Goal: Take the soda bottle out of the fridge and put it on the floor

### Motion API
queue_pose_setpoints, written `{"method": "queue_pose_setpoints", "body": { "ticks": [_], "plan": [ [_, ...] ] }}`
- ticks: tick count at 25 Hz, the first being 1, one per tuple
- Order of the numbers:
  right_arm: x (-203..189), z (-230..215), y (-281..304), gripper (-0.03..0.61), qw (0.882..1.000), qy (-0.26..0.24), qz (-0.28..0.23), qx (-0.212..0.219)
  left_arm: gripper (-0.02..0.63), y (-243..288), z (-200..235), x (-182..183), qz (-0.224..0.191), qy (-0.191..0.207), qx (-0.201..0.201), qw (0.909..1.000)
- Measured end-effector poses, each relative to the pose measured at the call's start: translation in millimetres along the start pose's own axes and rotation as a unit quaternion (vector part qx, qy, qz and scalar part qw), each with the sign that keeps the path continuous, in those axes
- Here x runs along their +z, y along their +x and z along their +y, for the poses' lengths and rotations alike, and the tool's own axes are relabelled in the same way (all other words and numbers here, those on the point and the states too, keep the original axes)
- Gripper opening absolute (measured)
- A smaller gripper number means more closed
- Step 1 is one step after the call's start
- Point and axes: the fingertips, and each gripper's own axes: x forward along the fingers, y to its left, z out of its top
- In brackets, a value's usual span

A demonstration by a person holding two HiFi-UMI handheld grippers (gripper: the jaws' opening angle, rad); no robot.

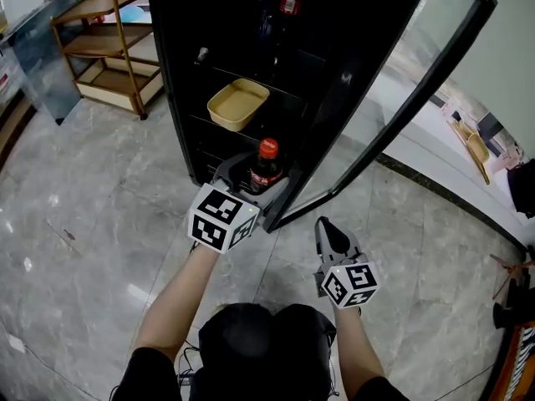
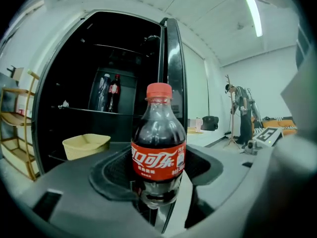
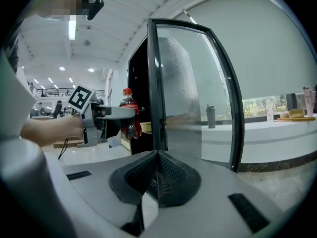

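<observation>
Red-capped cola bottle (image 2: 158, 143) clamped in left gripper (image 2: 157, 185): lower upright to floor (image 1: 92, 224) at 6 o'clock of fridge (image 1: 177, 82); right gripper (image 3: 156, 180) closed, empty.

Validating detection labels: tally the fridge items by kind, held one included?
Dark plastic cola bottles, red labels: 2 (held bottle, upper-shelf bottle)
Paler plastic bottle: 1
Shallow beige plastic tray: 1
Total: 4
</observation>
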Motion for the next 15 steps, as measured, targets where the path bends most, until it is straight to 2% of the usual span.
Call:
{"method": "queue_pose_setpoints", "body": {
  "ticks": [6, 15],
  "plan": [
    [-38.2, -4.5, -6.9, 0.025, 1.0, -0.001, -0.008, -0.004, 0.305, -3.5, -13.1, -43.6, 0.004, 0.0, -0.002, 1.0],
    [-57.8, 2.3, -14.6, 0.025, 1.0, -0.006, 0.003, 0.001, 0.305, -1.0, -23.8, -68.2, 0.007, -0.01, -0.01, 0.9999]
  ]
}}
